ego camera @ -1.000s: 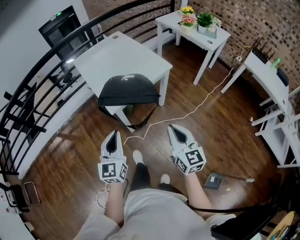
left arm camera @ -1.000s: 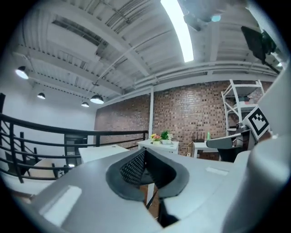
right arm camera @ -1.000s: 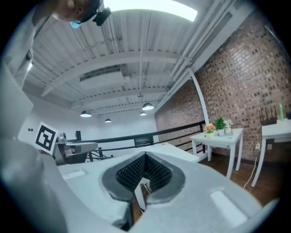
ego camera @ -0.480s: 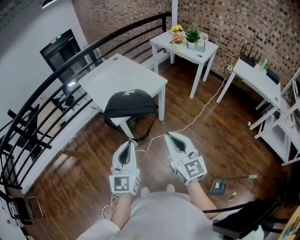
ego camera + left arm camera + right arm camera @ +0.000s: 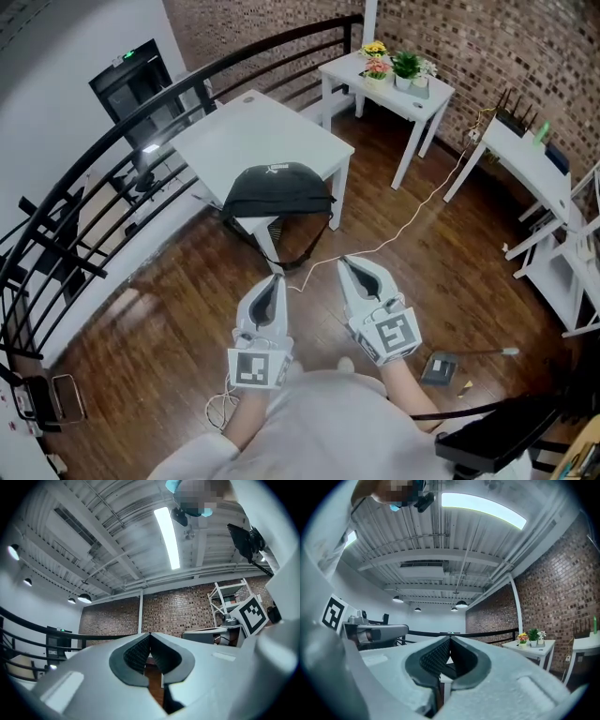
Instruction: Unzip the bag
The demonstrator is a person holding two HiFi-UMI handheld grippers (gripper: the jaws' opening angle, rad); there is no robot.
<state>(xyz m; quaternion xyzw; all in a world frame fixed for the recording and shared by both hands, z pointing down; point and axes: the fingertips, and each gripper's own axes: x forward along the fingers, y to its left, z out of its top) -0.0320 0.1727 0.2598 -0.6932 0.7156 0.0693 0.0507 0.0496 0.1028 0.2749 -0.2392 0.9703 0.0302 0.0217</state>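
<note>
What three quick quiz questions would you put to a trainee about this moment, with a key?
1. True or false: the left gripper is clamped on the black bag.
2. Multiple choice: where does the black bag lie?
A. On the wooden floor
B. On the near corner of the white table
C. On the small table with the potted flowers
3. Short answer: how do the jaws of the right gripper stand, and what is between them?

Key:
1. False. It is held in the air well short of the bag, jaws together and empty.
2. B.
3. Together, with nothing between them.
</note>
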